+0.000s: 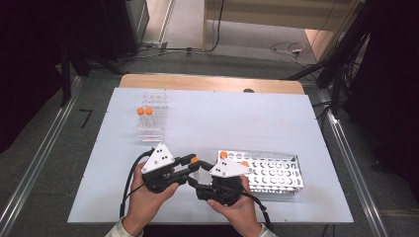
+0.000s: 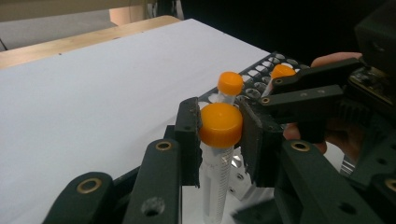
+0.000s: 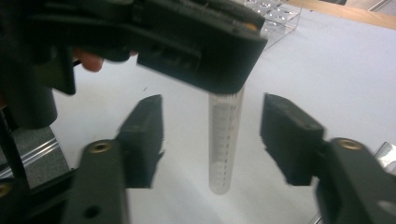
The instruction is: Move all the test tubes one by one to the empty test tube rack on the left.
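A clear graduated tube with an orange cap (image 2: 220, 123) hangs upright above the white board. My left gripper (image 2: 220, 135) is shut on its cap, one pad on each side. In the high view the cap (image 1: 194, 159) sits at the tip of the left gripper (image 1: 193, 163), just left of the metal rack. The right gripper (image 3: 215, 129) is open. Its fingers (image 3: 144, 130) stand apart on both sides of the tube body (image 3: 225, 140) without touching it. In the high view the right gripper (image 1: 193, 183) points left, under the left one.
A metal tube rack (image 1: 276, 173) lies at the near right with two orange-capped tubes (image 1: 223, 154) at its left end. A clear plastic rack (image 1: 152, 118) at the far left holds two more capped tubes (image 1: 145, 111). The white board (image 1: 237, 118) covers the table.
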A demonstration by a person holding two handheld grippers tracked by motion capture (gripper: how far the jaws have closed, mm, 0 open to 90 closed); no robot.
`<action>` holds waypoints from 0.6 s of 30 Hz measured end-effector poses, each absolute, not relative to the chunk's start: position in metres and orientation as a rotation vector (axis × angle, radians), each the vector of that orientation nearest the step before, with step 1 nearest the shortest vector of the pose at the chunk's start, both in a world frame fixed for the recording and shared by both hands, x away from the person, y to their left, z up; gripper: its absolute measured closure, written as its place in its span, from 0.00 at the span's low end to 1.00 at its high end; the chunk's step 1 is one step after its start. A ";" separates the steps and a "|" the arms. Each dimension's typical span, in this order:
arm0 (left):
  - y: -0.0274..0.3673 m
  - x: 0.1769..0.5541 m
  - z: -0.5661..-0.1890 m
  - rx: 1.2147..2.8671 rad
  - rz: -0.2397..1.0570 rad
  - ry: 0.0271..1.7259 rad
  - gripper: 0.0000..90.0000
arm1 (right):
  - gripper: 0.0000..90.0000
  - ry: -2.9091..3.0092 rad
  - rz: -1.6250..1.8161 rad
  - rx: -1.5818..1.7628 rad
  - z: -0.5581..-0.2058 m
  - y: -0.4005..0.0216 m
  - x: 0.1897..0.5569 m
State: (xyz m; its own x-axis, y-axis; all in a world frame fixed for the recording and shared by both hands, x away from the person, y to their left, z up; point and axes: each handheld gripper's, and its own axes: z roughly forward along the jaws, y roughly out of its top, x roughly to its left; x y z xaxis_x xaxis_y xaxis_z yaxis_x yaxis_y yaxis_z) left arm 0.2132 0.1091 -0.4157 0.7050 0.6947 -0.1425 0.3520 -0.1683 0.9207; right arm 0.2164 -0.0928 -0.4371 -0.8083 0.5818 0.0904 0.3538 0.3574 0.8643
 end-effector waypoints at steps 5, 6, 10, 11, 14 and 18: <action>0.122 0.217 -0.412 1.746 0.398 0.862 0.78 | 0.25 2.393 1.442 0.788 -0.435 -0.093 0.208; 0.125 0.218 -0.411 1.738 0.402 0.871 0.78 | 0.25 2.391 1.443 0.783 -0.434 -0.093 0.206; 0.137 0.223 -0.408 1.711 0.423 0.904 0.78 | 0.25 2.395 1.466 0.756 -0.430 -0.096 0.196; 0.140 0.225 -0.408 1.705 0.428 0.909 0.78 | 0.24 2.396 1.470 0.746 -0.428 -0.098 0.193; 0.150 0.231 -0.408 1.686 0.452 0.944 0.78 | 0.24 2.395 1.475 0.729 -0.426 -0.103 0.187; 0.164 0.240 -0.408 1.648 0.472 0.991 0.78 | 0.24 2.398 1.470 0.714 -0.425 -0.111 0.180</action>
State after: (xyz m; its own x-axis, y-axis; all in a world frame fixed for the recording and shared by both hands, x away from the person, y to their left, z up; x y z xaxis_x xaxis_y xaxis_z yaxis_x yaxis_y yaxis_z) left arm 0.2400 0.1644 -0.4081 0.5703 0.8011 -0.1817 0.3632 -0.0475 0.9305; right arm 0.1799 -0.1113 -0.4245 -0.8520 0.5211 0.0498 0.2808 0.3746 0.8836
